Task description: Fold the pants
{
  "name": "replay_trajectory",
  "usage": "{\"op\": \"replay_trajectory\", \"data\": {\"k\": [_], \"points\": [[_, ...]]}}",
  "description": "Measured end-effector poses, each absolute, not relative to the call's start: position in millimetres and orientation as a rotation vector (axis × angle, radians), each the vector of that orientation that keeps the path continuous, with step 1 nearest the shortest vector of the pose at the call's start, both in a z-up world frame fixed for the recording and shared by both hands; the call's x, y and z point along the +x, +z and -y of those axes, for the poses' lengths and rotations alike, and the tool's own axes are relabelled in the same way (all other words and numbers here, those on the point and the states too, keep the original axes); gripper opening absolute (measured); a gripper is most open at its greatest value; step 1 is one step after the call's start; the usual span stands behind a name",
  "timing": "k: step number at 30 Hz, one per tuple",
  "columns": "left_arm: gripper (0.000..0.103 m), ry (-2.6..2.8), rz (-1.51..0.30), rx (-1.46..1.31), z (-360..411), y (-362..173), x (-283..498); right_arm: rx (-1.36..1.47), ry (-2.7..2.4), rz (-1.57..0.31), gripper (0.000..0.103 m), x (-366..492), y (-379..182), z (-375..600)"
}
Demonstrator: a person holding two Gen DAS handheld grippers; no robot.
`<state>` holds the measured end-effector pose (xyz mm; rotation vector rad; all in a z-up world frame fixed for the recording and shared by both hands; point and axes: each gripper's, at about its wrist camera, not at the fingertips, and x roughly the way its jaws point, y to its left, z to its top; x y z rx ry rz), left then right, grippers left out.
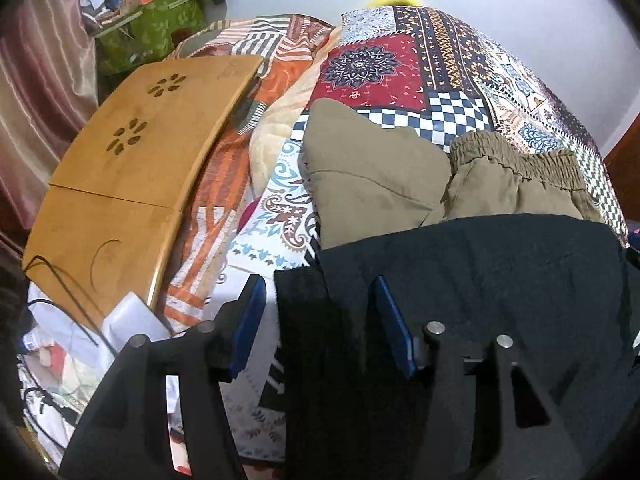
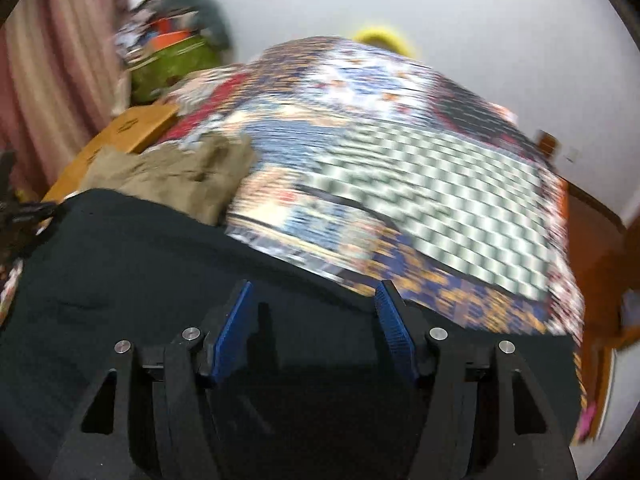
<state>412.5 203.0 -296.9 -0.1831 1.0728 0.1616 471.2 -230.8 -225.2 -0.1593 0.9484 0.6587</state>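
- The black pants (image 1: 460, 280) lie spread on the bed (image 1: 400, 76), under both tools.
- Left tool (image 1: 318, 298): jaws spread wide over the pants' edge, gripping nothing.
- Right tool (image 2: 314, 304): likewise agape above the dark cloth (image 2: 160, 260).
- Khaki pants (image 1: 400, 176) lie just beyond.

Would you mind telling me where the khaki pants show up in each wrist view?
Left wrist: khaki pants lie centre-right on the quilt, just beyond the black pants.
Right wrist: khaki pants sit left of centre, crumpled, beyond the black pants.
Shared landmark: the green box, upper left.
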Motion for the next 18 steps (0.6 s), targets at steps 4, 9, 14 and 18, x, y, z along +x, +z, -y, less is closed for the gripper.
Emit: {"op": "replay_trajectory", "data": {"k": [4,9,14,18], "points": [[0.057,0.143,-1.07,-0.19,-201.7,-300.1,414.6,-0.234,0.727,-0.982,0.059,474.3,-236.2,200.1],[0.053,0.132,-1.073,-0.161,-197.3,-301.8,415.7,-0.24,0.762,-1.056,0.059,482.2,-250.9,190.6],[0.04,0.116,-1.085,-0.152,-193.8,-302.0,421.1,-0.145,0.773,-1.124,0.059,494.8,-259.9,204.8],[0.026,0.116,-1.087,-0.117,-185.4,-301.3,424.1,-0.151,0.762,-1.138,0.058,494.1,-263.8,209.5]]}}
